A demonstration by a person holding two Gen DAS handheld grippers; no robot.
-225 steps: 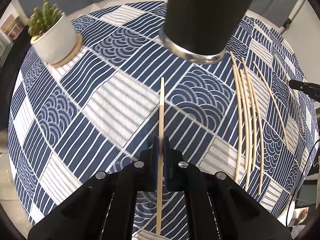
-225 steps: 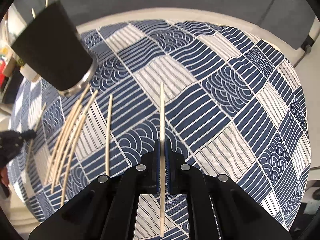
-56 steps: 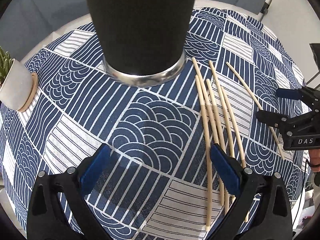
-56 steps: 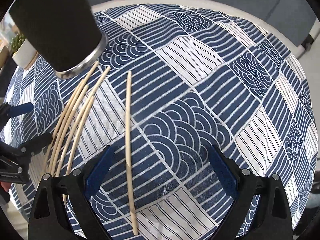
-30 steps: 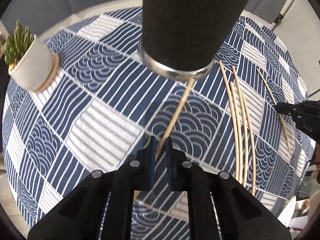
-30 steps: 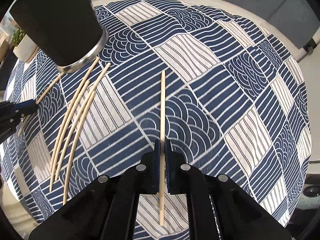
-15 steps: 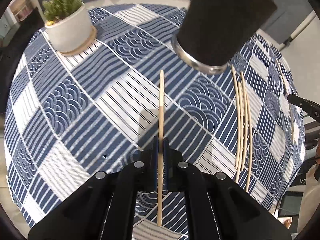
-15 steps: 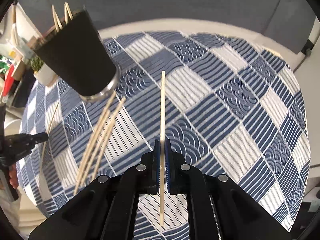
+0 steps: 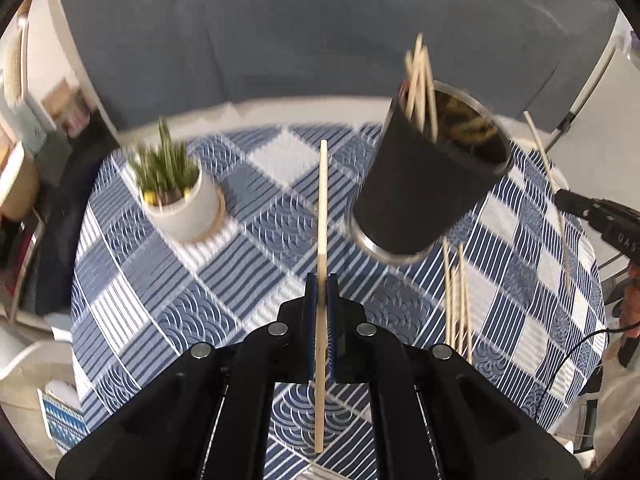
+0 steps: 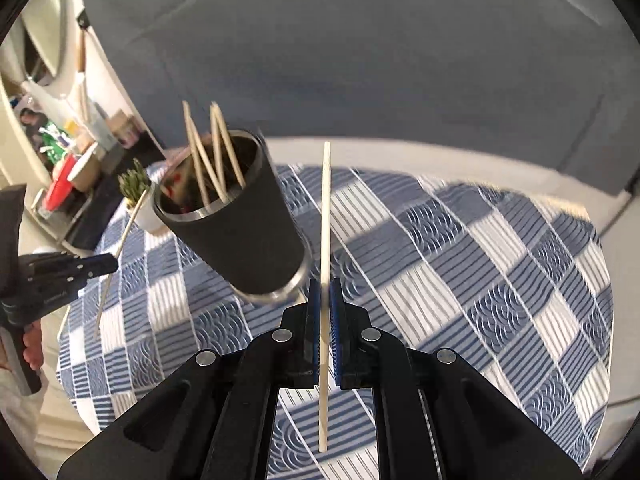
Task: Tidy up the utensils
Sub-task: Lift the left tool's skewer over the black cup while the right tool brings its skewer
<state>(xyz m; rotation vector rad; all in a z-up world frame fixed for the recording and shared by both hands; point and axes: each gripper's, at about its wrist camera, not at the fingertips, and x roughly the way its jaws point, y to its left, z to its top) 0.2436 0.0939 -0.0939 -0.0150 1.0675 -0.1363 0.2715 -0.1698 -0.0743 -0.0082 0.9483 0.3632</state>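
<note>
A black cup point(image 9: 428, 184) with a steel base stands on the blue patterned tablecloth point(image 9: 168, 280) and holds several wooden chopsticks point(image 9: 420, 76). It also shows in the right wrist view point(image 10: 236, 224). My left gripper point(image 9: 321, 292) is shut on a chopstick point(image 9: 322, 208), raised above the table to the left of the cup. My right gripper point(image 10: 325, 296) is shut on another chopstick point(image 10: 326, 220), raised to the right of the cup. Several loose chopsticks point(image 9: 456, 292) lie on the cloth in front of the cup.
A small plant in a white pot point(image 9: 180, 196) stands on the cloth left of the cup. A dark sofa point(image 9: 280, 40) lies beyond the round table. Cluttered shelves point(image 10: 60, 152) are at the far left.
Both grippers have risen and tilted up with their chopsticks, so the cup's open top and the sticks inside now show. The view is blurred by motion.
</note>
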